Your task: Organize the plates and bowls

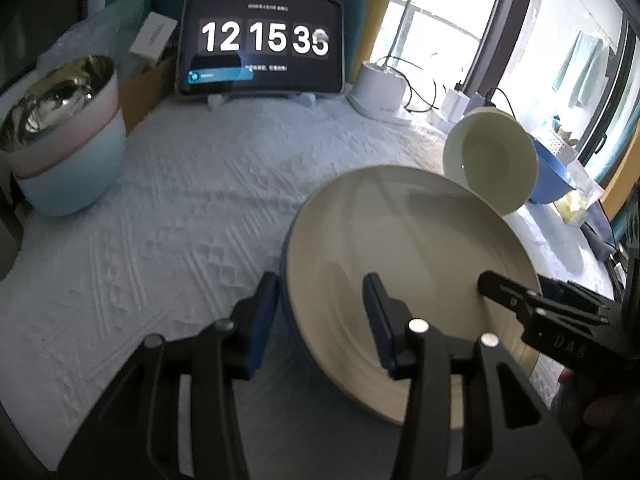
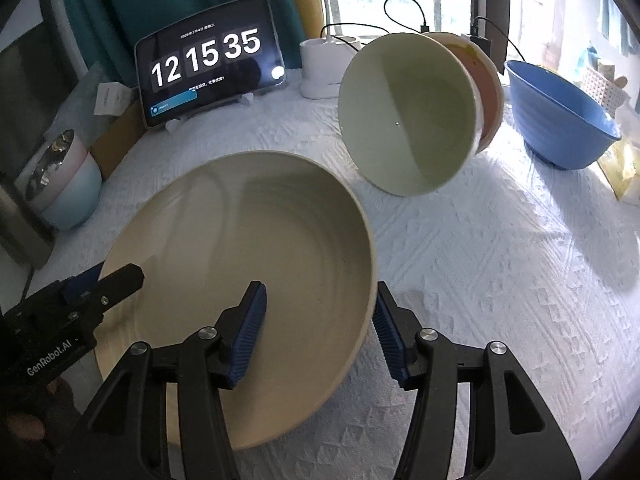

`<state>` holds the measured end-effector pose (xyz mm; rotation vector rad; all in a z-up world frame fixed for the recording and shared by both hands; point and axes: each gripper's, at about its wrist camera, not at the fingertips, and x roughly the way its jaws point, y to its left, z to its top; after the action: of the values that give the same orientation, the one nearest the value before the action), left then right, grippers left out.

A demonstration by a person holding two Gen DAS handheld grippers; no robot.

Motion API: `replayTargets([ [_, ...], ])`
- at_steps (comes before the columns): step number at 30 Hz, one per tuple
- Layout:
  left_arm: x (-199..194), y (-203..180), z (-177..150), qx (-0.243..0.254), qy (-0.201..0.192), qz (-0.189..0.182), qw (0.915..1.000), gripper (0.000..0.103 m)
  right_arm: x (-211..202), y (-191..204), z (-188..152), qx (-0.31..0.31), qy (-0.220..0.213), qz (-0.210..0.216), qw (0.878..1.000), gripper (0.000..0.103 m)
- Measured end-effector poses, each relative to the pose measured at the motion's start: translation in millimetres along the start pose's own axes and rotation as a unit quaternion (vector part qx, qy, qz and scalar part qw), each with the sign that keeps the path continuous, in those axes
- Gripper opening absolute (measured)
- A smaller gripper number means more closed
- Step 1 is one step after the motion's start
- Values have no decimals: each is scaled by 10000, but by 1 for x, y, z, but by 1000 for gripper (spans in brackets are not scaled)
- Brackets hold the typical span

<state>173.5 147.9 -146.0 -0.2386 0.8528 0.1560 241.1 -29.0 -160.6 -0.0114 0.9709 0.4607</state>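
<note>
At the far left of the counter (image 2: 500,264), covered with a white textured cloth, sits a nested stack of bowls (image 2: 64,184) — pink in pale blue, with a shiny steel one on top — likely the pile already sorted. Next comes the left hand-held gripper (image 1: 320,316), its jaws astride the left rim of the wide cream plate (image 2: 248,264); whether the pads actually press the rim I cannot tell. The right hand-held gripper (image 2: 320,328) straddles the opposite rim the same way, equally unclear — two grips probably because the dish is broad and heavy. Further right, a green bowl (image 2: 408,116) nested in a pinkish one (image 2: 490,92) lies tipped on its side, and a blue bowl (image 2: 560,120) stands upright beyond.
</note>
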Motion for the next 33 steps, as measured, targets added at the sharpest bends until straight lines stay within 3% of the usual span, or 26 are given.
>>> replayTargets([
  [6,-14,-7,1,74,-236,73,9997,46,-10,-9,-3,43,-83,0,10000,57],
  [33,-36,-95,-6,629,-428,-224,9969,48,-71,-73,-26,433,-638,-74,9970,57],
])
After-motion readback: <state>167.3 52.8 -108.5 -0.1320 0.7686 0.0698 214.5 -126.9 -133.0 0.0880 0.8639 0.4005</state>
